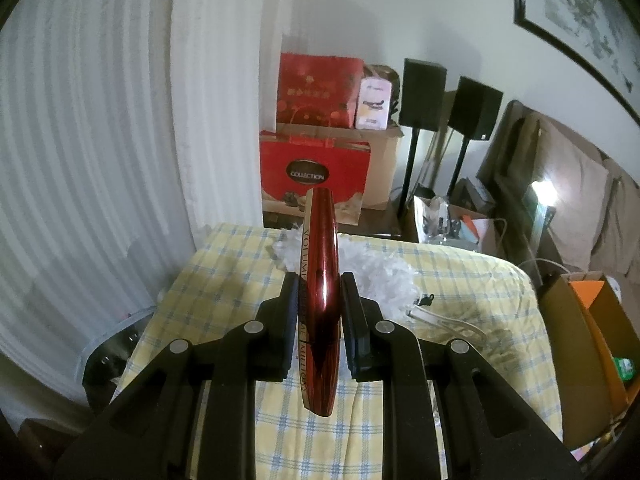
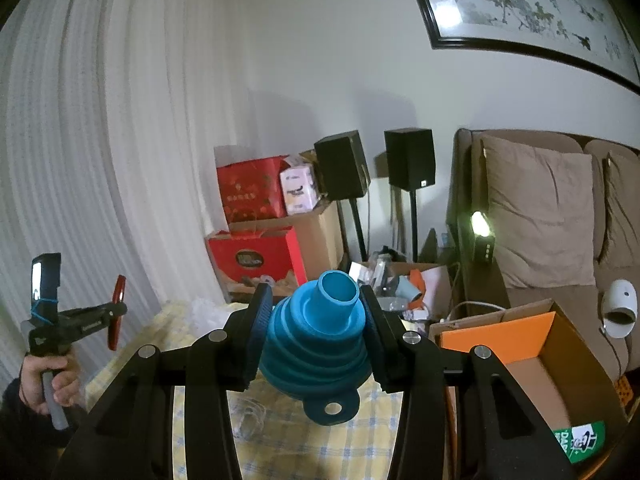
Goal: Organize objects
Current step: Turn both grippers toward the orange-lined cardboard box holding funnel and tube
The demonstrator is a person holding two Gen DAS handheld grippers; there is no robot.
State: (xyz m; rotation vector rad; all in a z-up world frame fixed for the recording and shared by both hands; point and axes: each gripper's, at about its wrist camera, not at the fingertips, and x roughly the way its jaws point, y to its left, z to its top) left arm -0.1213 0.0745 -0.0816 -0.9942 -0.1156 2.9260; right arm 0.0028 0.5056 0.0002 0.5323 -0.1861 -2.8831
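Over the yellow-and-blue checked tablecloth (image 1: 460, 280), in the left wrist view, the left gripper (image 1: 320, 292) has its two black fingers (image 1: 290, 320) drawn in narrow and clamped on a glossy red mascara tube (image 1: 322, 264). The tube runs lengthwise between the pads, its far tip poking out past the fingertips, its near end hanging back toward the camera, gold lettering along one side. It is up in the air, off the cloth. Beyond it a heap of white shredded packing (image 1: 372, 268) lies on the cloth, and a black binder clip (image 1: 425, 300) sits just beside that heap. Farther back, red gift boxes (image 1: 314, 176) are stacked against the wall next to two black speakers (image 1: 424, 94) on stands.

Switching to the right wrist view: the right gripper (image 2: 316, 312) is set at a middling width and squeezing a blue collapsible funnel (image 2: 320, 340) by its ribbed sides. Spout up and away from the camera, wide end down, hanging tab nearest the lens. It is lifted clear above the checked cloth. To the right sits an open cardboard box (image 2: 532, 364) with an orange flap. Far left, a hand (image 2: 48, 380) grips the other tool's handle, the red tube standing upright in those fingers, well apart from the funnel.
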